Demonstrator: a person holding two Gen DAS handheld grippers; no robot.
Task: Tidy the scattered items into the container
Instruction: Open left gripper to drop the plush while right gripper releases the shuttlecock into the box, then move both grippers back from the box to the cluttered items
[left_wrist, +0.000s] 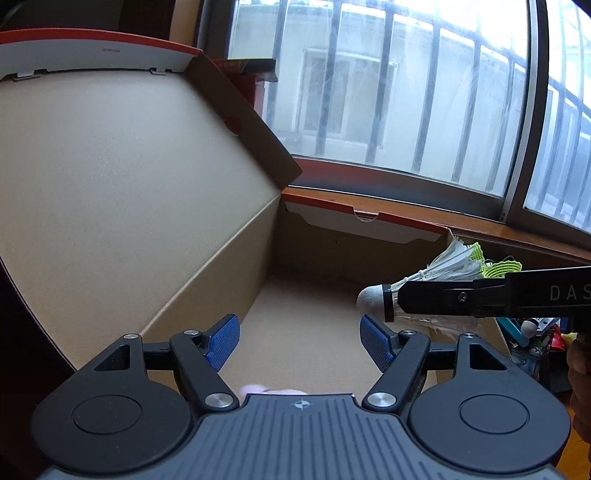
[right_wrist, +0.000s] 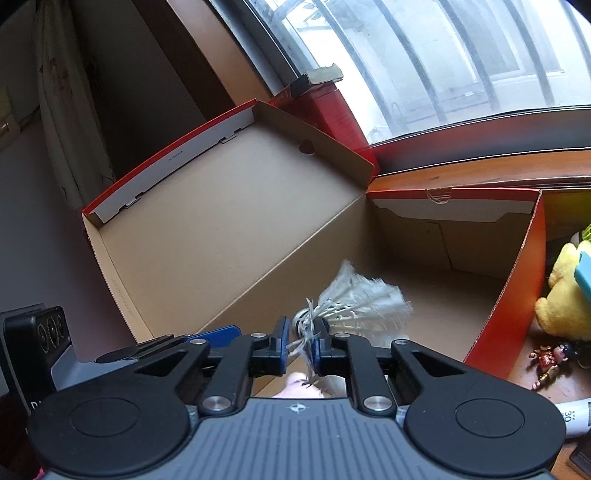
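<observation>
The right gripper (right_wrist: 299, 341), jaws narrowly parted, held a white feathered shuttlecock (right_wrist: 354, 302) over the open brown cardboard box (right_wrist: 236, 236); the left gripper (left_wrist: 300, 345) gaped empty.

This looks like a room in a home. A big window (left_wrist: 388, 92) with dark bars (left_wrist: 428, 99) fills the view from 12 to 2 o'clock, above a shiny wooden sill (right_wrist: 480, 173). A yellow soft toy (right_wrist: 565, 295) and a tiny doll (right_wrist: 550, 360) lie at 3 o'clock. A curtain (right_wrist: 66, 122) hangs at 10 o'clock.
</observation>
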